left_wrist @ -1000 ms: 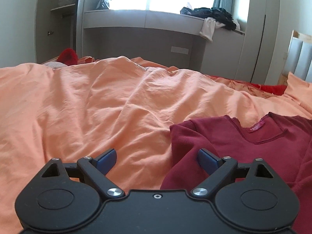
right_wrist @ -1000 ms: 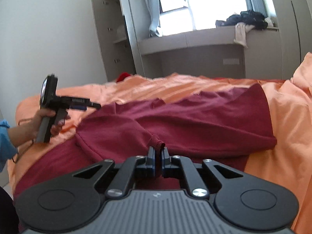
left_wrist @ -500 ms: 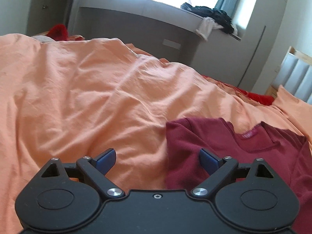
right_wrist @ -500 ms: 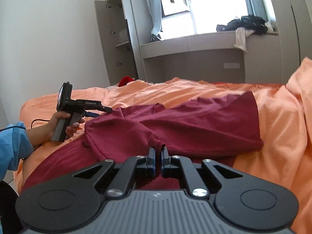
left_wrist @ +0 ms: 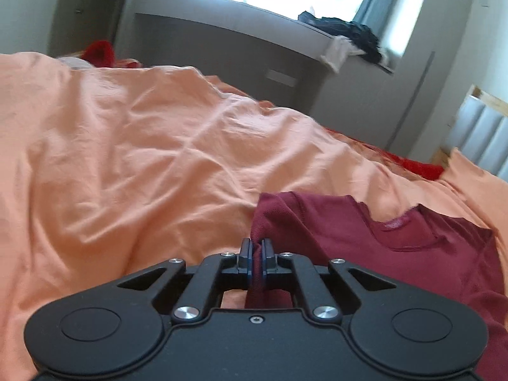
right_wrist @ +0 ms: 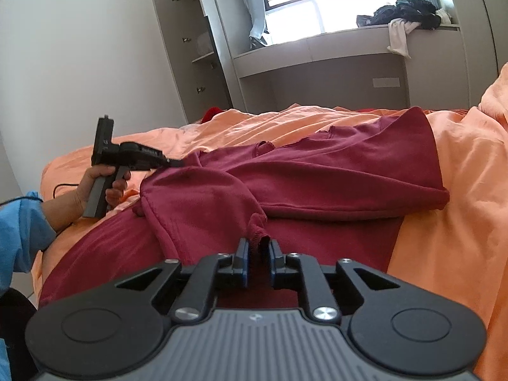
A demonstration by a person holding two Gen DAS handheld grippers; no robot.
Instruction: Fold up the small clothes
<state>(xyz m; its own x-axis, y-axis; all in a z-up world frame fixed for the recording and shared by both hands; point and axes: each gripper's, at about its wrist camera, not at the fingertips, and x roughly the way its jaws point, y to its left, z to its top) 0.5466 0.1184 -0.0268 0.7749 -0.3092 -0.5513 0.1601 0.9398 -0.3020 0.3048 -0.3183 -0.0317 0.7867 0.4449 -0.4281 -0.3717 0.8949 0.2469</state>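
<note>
A dark red sweater (right_wrist: 333,174) lies on the orange bed sheet (left_wrist: 143,158), one sleeve folded across its body. In the left wrist view the sweater (left_wrist: 397,254) shows its neckline and pink label. My left gripper (left_wrist: 256,249) is shut on the sweater's shoulder edge. It also shows in the right wrist view (right_wrist: 173,162), held by a hand at the sweater's left side. My right gripper (right_wrist: 256,247) has its jaws a little apart, with the sleeve cuff (right_wrist: 257,233) just at the fingertips.
A grey window bench (right_wrist: 333,50) with a pile of dark and white clothes (right_wrist: 409,16) stands beyond the bed. An open wardrobe (right_wrist: 190,54) is at the left. A padded headboard (left_wrist: 485,136) is at the right. Red bedding (left_wrist: 422,166) shows at the bed's far edge.
My left gripper moved onto the sweater's shoulder edge and closed on it. My right gripper's jaws, shut on the sleeve cuff before, have parted slightly.
</note>
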